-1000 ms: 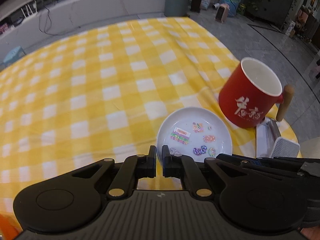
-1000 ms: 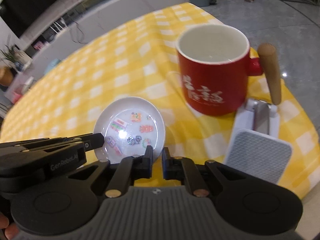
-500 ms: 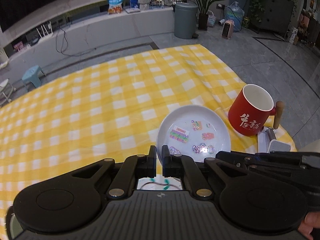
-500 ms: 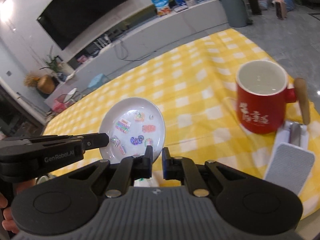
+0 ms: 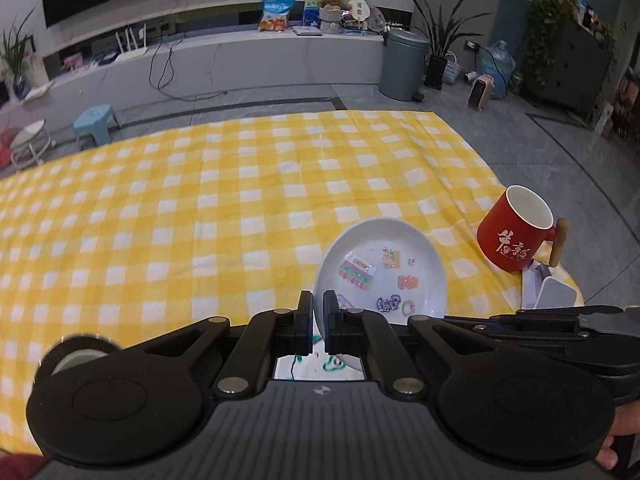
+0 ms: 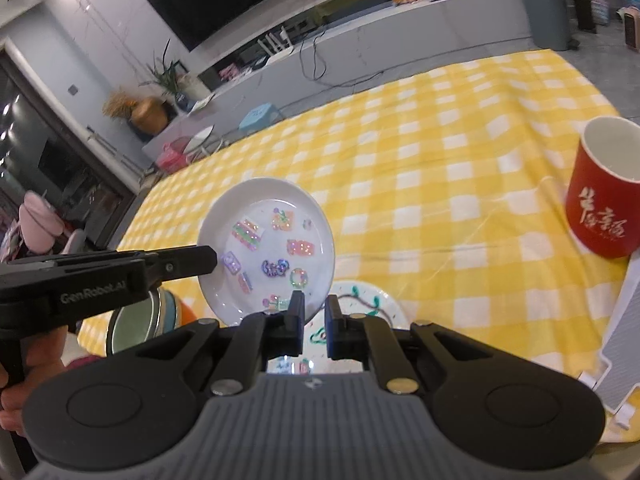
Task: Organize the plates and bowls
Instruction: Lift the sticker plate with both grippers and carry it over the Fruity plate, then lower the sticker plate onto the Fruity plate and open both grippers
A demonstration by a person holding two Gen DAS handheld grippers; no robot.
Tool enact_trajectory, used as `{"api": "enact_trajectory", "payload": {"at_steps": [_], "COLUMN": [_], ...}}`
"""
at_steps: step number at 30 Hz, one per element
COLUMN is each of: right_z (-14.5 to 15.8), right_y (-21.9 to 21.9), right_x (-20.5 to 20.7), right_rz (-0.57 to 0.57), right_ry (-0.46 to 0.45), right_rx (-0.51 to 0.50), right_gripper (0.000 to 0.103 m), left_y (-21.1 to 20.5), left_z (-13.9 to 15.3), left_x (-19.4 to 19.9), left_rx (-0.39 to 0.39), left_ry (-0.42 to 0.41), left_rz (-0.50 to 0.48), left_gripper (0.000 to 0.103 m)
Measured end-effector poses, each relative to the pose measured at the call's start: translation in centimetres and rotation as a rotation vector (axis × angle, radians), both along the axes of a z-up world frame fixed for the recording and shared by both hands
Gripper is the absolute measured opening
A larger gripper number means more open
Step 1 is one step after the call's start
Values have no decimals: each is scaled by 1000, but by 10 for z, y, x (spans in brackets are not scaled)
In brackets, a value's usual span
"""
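White plate [image 6: 267, 246] held clear of the surface [image 5: 200, 208], both tools clenched on its rim: left tool [image 5: 318, 320], right tool [image 6: 314, 320]. Risk: glazed rim slipping, dropping onto painted plate [image 6: 360, 304] below.

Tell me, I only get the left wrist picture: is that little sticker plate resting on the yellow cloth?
Observer: No. The right wrist view shows the sticker plate held in the air above a second, painted plate with green squiggles.
Operator: What holds it up?
Observer: Both tools. Seen from the side, the left gripper has its jaws on the left rim, and the right gripper has the near rim.
Operator: Anything else down there?
Observer: A green bowl shows under the left gripper; your view nearly hides it.
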State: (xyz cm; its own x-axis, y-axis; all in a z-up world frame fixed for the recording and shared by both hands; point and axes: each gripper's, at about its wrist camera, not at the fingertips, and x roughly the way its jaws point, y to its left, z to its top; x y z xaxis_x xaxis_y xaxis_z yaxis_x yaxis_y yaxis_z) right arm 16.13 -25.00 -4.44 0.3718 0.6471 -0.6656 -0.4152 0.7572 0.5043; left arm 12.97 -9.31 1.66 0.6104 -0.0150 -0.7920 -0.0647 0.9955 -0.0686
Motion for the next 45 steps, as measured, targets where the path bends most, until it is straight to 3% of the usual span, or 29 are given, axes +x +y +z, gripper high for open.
{"api": "enact_trajectory", "payload": {"at_steps": [9,20,25,30,33,35,37,42,45], "right_z": [-18,-38,-41,-44,-47,-48,-49,-47,-43], "right_y": [17,25,33,33,34,37,38,37,34], "right_x": [-7,-4,-10,-13,-10,-10,-11,-9,-7], "right_rz": [59,65,104,121,126,134,144,127,92], "right_ry": [35,82,66,72,84,76,78,70,66], "right_rx": [-99,-212,-288,-316,-336,-344,-343,-339,-324], "right_gripper": [8,11,12,13,20,23,25,33,43], "left_y": [24,38,32,34,35,31,28,25,25], "left_z": [-42,-94,-101,-102,-104,-102,-101,-100,-97], "left_x": [-13,0,-1,0,1,0,0,1,0], "left_rx": [-125,-244,-214,-240,-272,-238,-225,-212,-194], "left_ry": [80,234,260,277,285,272,267,262,240], "left_rz": [89,56,3,-13,-21,-32,-43,-35,-18], "left_gripper": [5,6,13,13,14,15,24,33,41]}}
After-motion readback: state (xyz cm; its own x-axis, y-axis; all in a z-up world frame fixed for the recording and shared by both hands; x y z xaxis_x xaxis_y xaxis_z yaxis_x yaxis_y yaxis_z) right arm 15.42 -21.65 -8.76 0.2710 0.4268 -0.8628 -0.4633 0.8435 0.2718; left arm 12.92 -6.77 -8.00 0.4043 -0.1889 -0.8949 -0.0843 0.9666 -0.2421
